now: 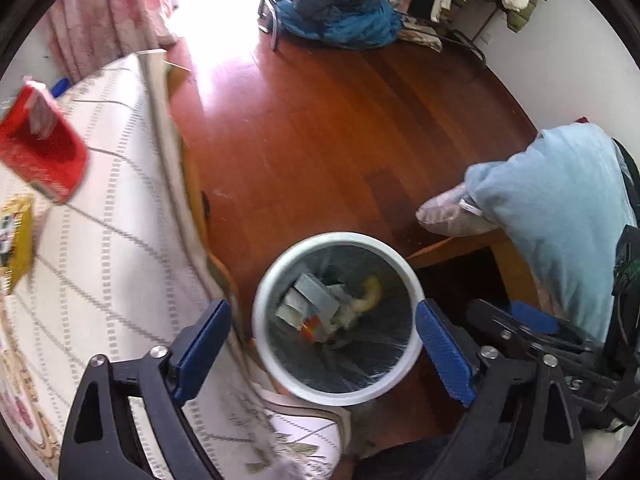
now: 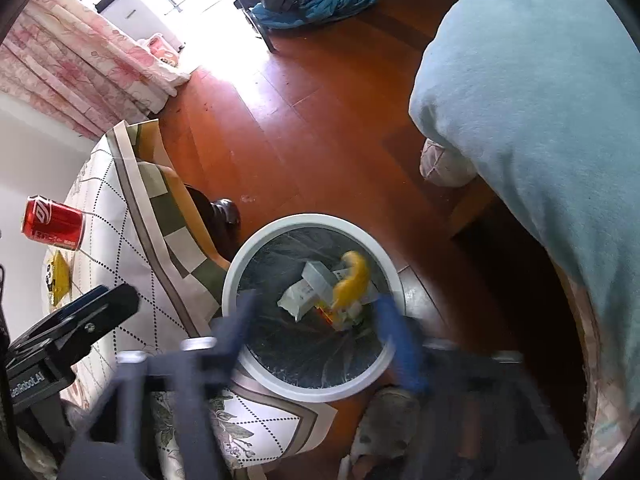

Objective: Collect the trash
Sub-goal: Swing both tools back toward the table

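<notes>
A white round trash bin (image 1: 412, 276) with a dark liner stands on the wooden floor beside the table; it also shows in the right wrist view (image 2: 240, 256). Inside lie grey cartons (image 1: 316, 292), wrappers and a yellow banana peel (image 2: 352, 276), which may still be falling. My left gripper (image 1: 320, 344) is open and empty above the bin. My right gripper (image 2: 316, 328) is open, blurred and empty above the bin. A red soda can (image 2: 54, 222) lies on the tablecloth; in the left wrist view it shows blurred at the left (image 1: 40, 156). A yellow packet (image 1: 18, 244) lies near it.
The table with a white patterned cloth (image 1: 104, 248) fills the left. The person's light-blue leg (image 1: 560, 216) and slipper (image 1: 452, 216) are at right. A pile of blue and dark clothes (image 1: 336, 12) lies at the far end of the floor. Pink curtains (image 2: 80, 64) hang left.
</notes>
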